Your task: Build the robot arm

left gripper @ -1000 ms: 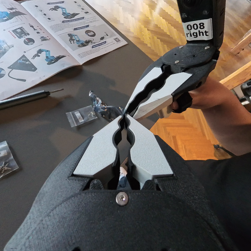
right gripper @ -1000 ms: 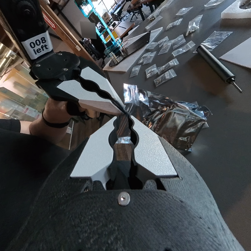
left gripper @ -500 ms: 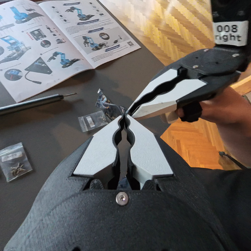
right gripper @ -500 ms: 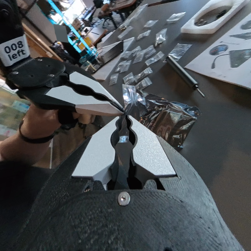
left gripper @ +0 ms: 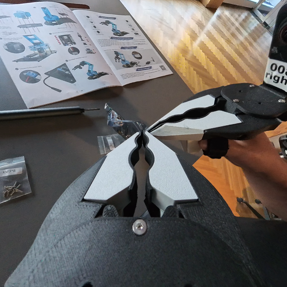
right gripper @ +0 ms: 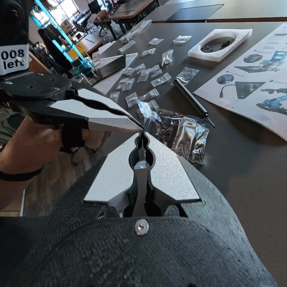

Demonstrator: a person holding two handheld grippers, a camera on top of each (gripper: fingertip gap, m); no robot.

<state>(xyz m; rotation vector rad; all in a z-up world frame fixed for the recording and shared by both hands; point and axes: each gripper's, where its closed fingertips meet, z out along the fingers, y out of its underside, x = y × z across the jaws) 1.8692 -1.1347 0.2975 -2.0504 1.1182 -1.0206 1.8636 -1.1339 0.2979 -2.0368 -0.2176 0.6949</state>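
Observation:
A crinkled silver foil bag [right gripper: 178, 135] lies on the dark table [right gripper: 248, 170], its near corner raised to where both grippers meet. My right gripper [right gripper: 142, 134] is shut on the bag's edge; a strip of foil shows between its fingers. My left gripper [left gripper: 142, 133] is shut on the same edge, right beside it. In the left wrist view the bag [left gripper: 121, 124] stretches away from the tips, and the right gripper [left gripper: 149, 131] comes in from the right, tip to tip with mine. In the right wrist view the left gripper [right gripper: 140, 129] comes in from the left.
An open instruction booklet [left gripper: 69, 51] and a dark screwdriver [left gripper: 42, 112] lie behind the bag. Small clear bags of screws [left gripper: 12, 178] [left gripper: 108, 143] lie near, with several more [right gripper: 142, 74] farther off. A white foam frame [right gripper: 220, 45] sits beyond. The wood floor [left gripper: 201, 46] lies past the table edge. Only a small space, under 4 cm, lies between the two pairs of fingers. The dark screwdriver [left gripper: 42, 112] is about equally far from each gripper, around 20 cm. My right wrist view [right gripper: 189, 97] looks at it from another angle.
My right gripper's fingers have closed from a narrow gap onto the foil bag's edge. The left gripper stayed shut on the bag. Both views have shifted a little toward the booklet.

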